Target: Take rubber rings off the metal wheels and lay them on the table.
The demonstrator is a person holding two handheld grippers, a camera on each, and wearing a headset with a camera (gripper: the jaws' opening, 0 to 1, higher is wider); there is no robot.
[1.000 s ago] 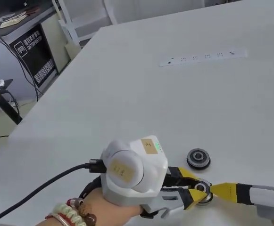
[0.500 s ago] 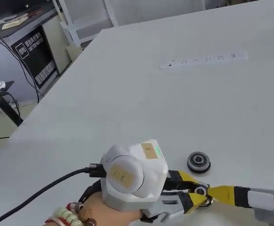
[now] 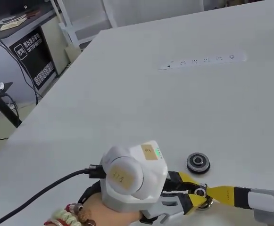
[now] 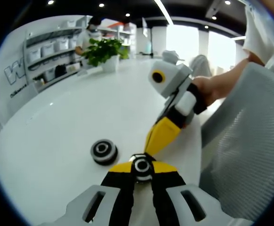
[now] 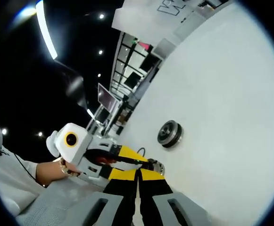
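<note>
Here, a small metal wheel (image 4: 141,165) sits clamped between the yellow-tipped jaws of the left gripper (image 4: 142,171), which close on it from both sides, low over the white table (image 3: 127,94). Whether the wheel touches the tabletop cannot be told. The right gripper (image 5: 137,171) meets the wheel head-on from the opposite side. Its two jaws are pressed together into one narrow wedge, tips against the wheel's rim; whether they pinch anything there is too small to tell. Just beside the clamped wheel, on its far side from the person, a second wheel (image 3: 198,163) with a dark outer band lies flat on the table, apart from both grippers. The left hand (image 3: 96,211) holds the left gripper from beneath, behind the wheel, with a beaded bracelet (image 3: 63,217) at the wrist and a black cable (image 3: 37,194) running off from the gripper's white body. In the left gripper view the right hand (image 4: 206,88) holds its gripper beyond the wheel, forearm reaching back past a grey mesh chair (image 4: 250,141). Well beyond the wheel, across the table, lies a white power strip (image 3: 203,60); farther off stands a potted plant (image 4: 104,49).
</note>
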